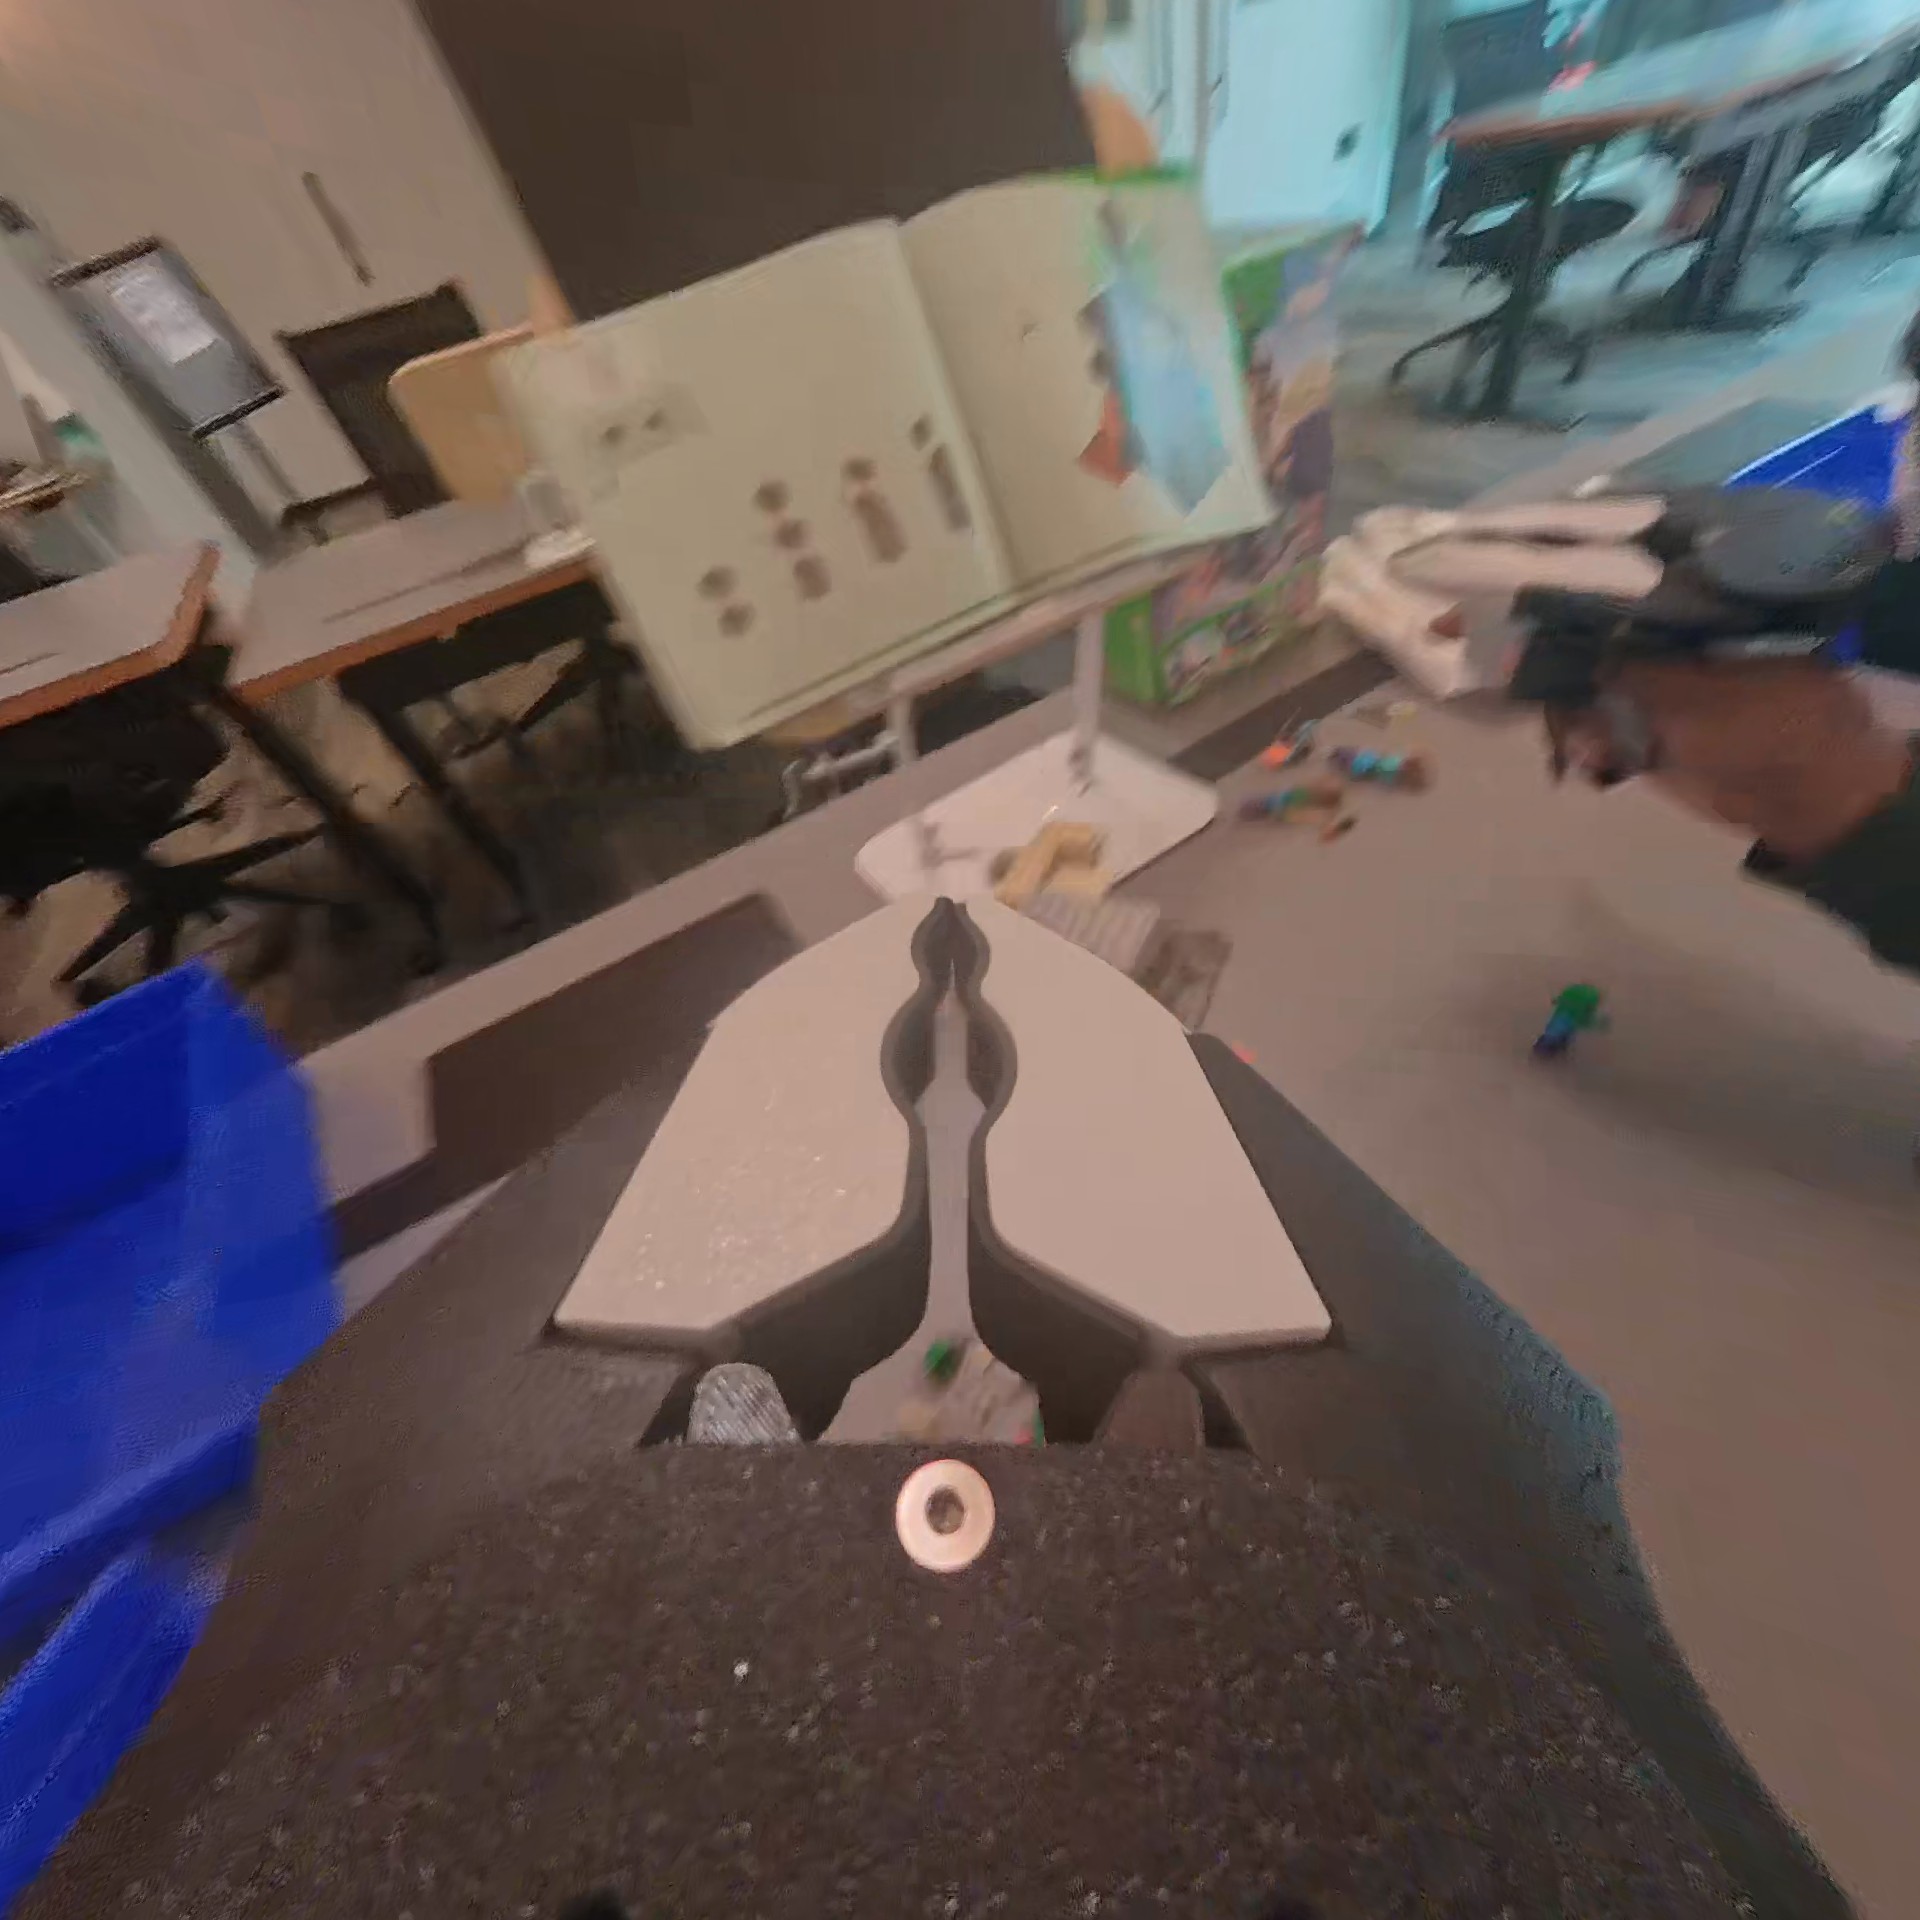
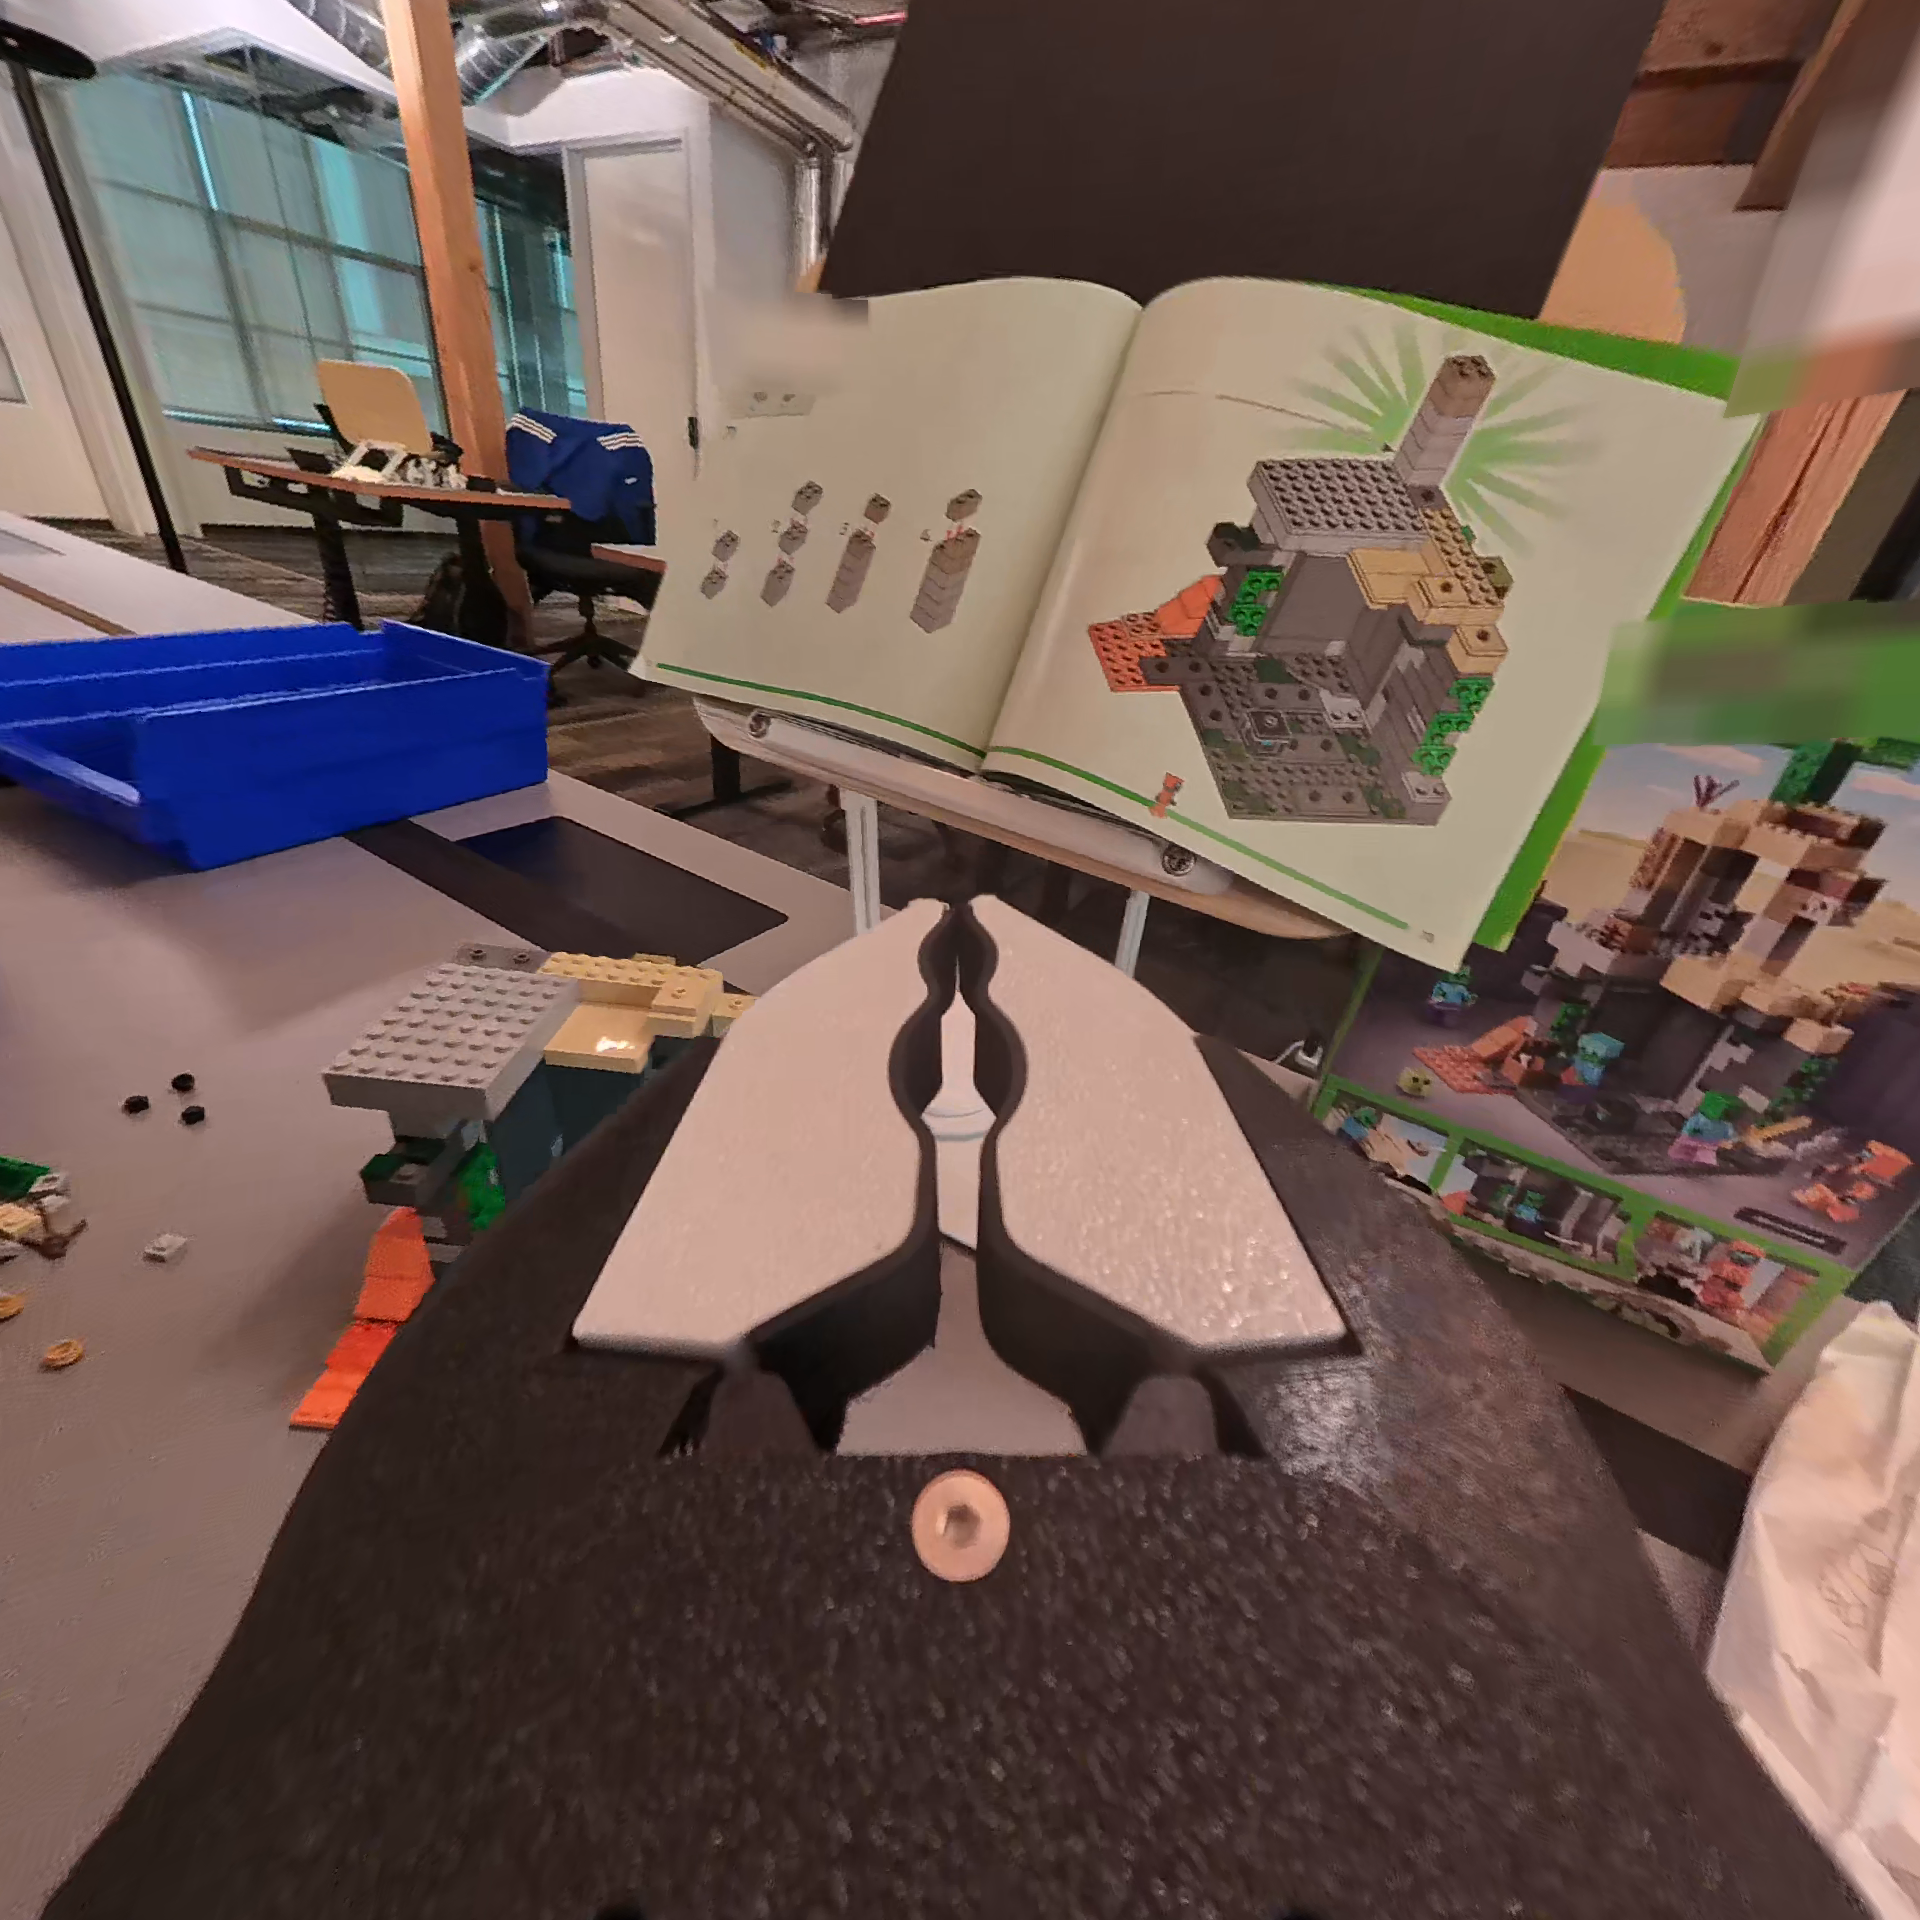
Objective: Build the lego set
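Grey and wide, the surface (image 2: 156,987) we work over runs to a far edge across the middle of both views, with office floor, desks and chairs beyond it. Open room lies at lower left of the right wrist view, broken only by scattered small pieces. A blue bin (image 2: 270,727) sits at the surface's far left edge there; in the left wrist view it fills the lower left, blurred.

We see the left hand-held gripper (image 1: 948,914) held level above the surface, its fingertips together with nothing between them, pointing at the white base of a book stand (image 1: 1143,800) where tan bricks (image 1: 1049,862) lie. The right hand-held gripper (image 2: 958,914) is likewise closed and bare, aimed under the open instruction booklet (image 2: 1091,582) on the stand.

Only the right wrist view shows the partly built brick model (image 2: 499,1049) just left of the fingers, and the set's box (image 2: 1621,1091) at right with a white bag (image 2: 1849,1558) in the lower right corner. Only the left wrist view shows the other gripper, blurred at right, and a small green-and-blue figure (image 1: 1569,1018) alone on the surface.
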The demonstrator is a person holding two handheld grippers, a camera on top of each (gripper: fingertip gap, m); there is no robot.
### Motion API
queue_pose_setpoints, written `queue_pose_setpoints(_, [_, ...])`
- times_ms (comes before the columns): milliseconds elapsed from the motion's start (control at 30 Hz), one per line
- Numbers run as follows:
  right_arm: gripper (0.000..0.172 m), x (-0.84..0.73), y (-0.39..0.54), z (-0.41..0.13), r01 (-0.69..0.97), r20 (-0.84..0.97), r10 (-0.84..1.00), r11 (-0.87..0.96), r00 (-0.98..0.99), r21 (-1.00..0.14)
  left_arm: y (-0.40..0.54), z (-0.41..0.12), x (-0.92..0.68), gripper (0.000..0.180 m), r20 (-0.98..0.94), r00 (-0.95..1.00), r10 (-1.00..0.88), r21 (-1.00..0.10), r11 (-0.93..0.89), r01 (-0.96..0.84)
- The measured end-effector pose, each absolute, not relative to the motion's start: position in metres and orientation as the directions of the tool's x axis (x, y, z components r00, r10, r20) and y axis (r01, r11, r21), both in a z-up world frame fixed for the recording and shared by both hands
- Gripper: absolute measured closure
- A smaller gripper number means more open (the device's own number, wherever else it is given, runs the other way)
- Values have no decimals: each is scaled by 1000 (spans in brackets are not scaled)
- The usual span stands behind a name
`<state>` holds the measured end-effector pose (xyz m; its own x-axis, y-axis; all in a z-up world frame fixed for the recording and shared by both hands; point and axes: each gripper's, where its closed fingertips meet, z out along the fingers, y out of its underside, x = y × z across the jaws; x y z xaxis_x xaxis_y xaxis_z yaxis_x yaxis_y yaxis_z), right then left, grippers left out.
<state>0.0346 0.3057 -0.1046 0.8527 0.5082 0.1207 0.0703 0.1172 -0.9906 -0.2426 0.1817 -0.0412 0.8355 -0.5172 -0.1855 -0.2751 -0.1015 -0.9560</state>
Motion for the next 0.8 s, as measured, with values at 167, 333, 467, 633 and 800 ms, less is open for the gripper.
queue_pose_setpoints(167, [172, 24, 303, -111, 82, 126, 530, 106, 838, -991, 137, -61, -357, 180, -289, 882, -373, -881, -257, -398])
queue_pose_setpoints(333, [172, 17, 302, -119, 103, 136, 543, 92, 828, -990, 104, -99, -422, 180, -262, 896, -358, -823, -402, -401])
queue_pose_setpoints(467, [172, 11, 300, -122, 131, 159, 552, 90, 818, -987, 92, -146, -452, 166, -223, 877, -427, -725, -528, -442])
queue_pose_setpoints(633, [172, 7, 289, -111, 133, 170, 576, 105, 800, -985, 94, -187, -478, 149, -158, 871, -465, -628, -633, -452])
queue_pose_setpoints(800, [172, 7, 268, -112, 134, 157, 612, 83, 775, -987, 99, -208, -499, 145, -156, 835, -527, -551, -656, -517])
